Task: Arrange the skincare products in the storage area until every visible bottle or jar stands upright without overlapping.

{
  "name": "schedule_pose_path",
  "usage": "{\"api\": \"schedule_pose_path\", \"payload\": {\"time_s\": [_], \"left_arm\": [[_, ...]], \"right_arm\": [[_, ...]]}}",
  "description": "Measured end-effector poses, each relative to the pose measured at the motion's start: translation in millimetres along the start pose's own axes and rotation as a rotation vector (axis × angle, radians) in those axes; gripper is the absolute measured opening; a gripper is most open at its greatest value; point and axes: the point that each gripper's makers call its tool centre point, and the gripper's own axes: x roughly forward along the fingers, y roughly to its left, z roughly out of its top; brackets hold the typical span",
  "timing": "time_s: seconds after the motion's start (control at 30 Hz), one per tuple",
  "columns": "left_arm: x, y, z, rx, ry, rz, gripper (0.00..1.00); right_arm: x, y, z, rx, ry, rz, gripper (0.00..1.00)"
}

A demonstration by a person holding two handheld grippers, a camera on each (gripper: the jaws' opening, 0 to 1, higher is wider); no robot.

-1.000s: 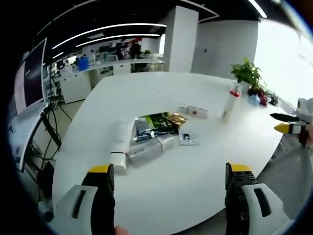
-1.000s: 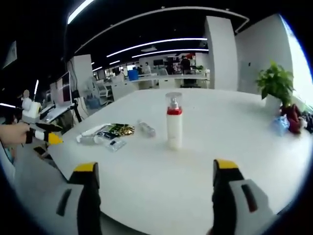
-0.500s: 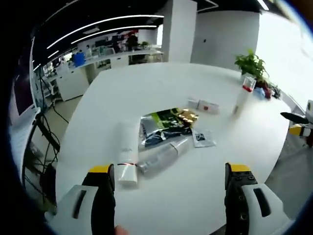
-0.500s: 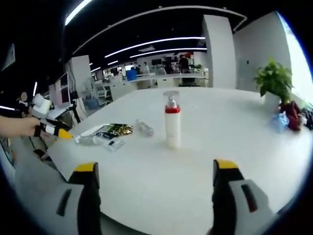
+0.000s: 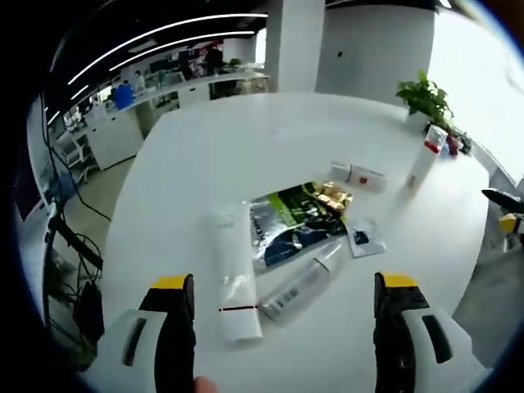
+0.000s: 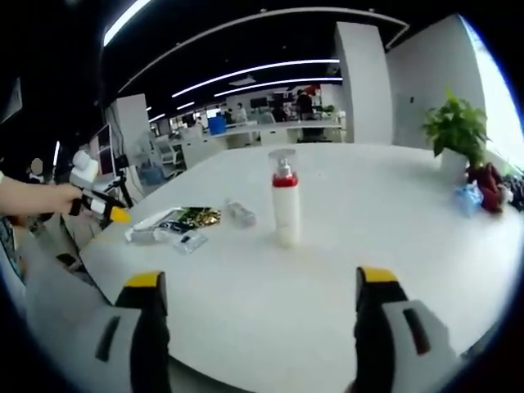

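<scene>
Left gripper view puts our left gripper (image 5: 278, 307) above the white tabletop (image 5: 213, 147), fingers spread and empty, with a white tube (image 5: 233, 274) and a clear bottle (image 5: 301, 281) lying flat between them beside foil sachets (image 5: 299, 221). At two o'clock a red-collared pump bottle (image 5: 426, 157) stands upright. Right gripper view has our right gripper (image 6: 258, 307) released too, that pump bottle (image 6: 284, 198) upright at twelve o'clock.

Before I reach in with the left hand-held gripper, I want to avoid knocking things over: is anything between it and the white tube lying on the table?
Nothing visible. The left hand-held gripper is open, and the white tube lies flat just ahead between its jaws, over bare table. A clear bottle lies beside the tube, not in front.
</scene>
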Motion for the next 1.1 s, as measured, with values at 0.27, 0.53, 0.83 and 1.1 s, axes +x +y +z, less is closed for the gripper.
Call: {"api": "schedule_pose_path", "payload": {"time_s": [0.27, 0.53, 0.83, 1.1], "left_arm": [[23.2, 15.7, 2.8, -0.021, 0.045, -0.011, 0.84], [45.4, 34.8, 1.9, 0.033, 0.107, 0.034, 0.77], [70.8, 52.2, 3.9, -0.007, 0.150, 0.046, 0.62], [88.0, 61.9, -2.6, -0.013, 0.235, 0.048, 0.54]], "right_arm": [[1.1, -2.4, -3.0, 0.016, 0.015, -0.006, 0.95], [2.7, -1.7, -6.2, 0.015, 0.031, -0.002, 0.94], [3.1, -3.0, -9.6, 0.016, 0.048, -0.011, 0.93], [2.8, -6.3, -11.0, 0.023, 0.056, -0.028, 0.92]]}}
